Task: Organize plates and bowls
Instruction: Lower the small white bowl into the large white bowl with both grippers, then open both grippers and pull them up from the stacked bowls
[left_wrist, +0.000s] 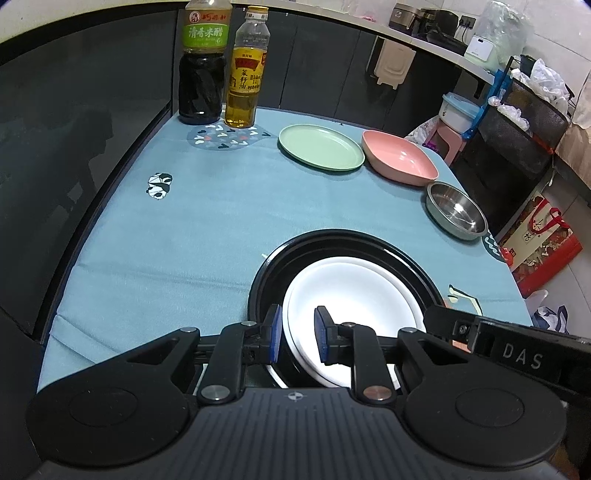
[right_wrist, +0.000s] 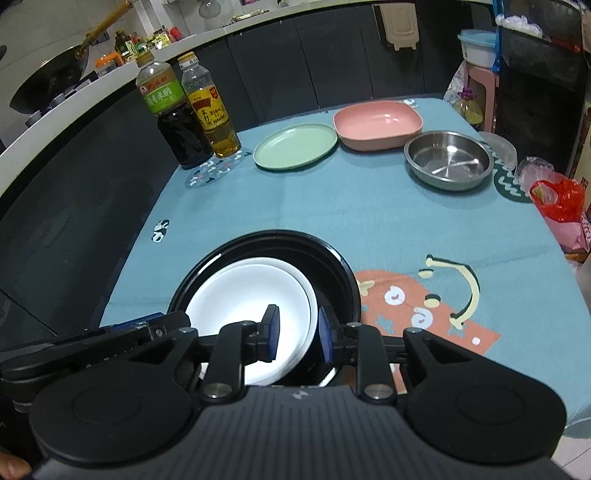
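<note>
Two stacked white plates (left_wrist: 354, 295) (right_wrist: 251, 295) lie inside a large black plate (left_wrist: 280, 266) (right_wrist: 332, 266) at the near edge of the blue tablecloth. My left gripper (left_wrist: 297, 334) has its jaws partly open astride the white plates' left rim. My right gripper (right_wrist: 297, 334) is partly open astride their right rim. Neither pad presses the rim visibly. A green plate (left_wrist: 320, 147) (right_wrist: 295, 147), a pink square bowl (left_wrist: 399, 157) (right_wrist: 376, 123) and a steel bowl (left_wrist: 456, 210) (right_wrist: 448, 160) sit at the far right.
A dark vinegar bottle (left_wrist: 203, 62) (right_wrist: 173, 122) and an oil bottle (left_wrist: 245, 74) (right_wrist: 212, 110) stand at the table's far left. A red bag (right_wrist: 557, 195) lies at the right edge. Dark cabinets run behind the table.
</note>
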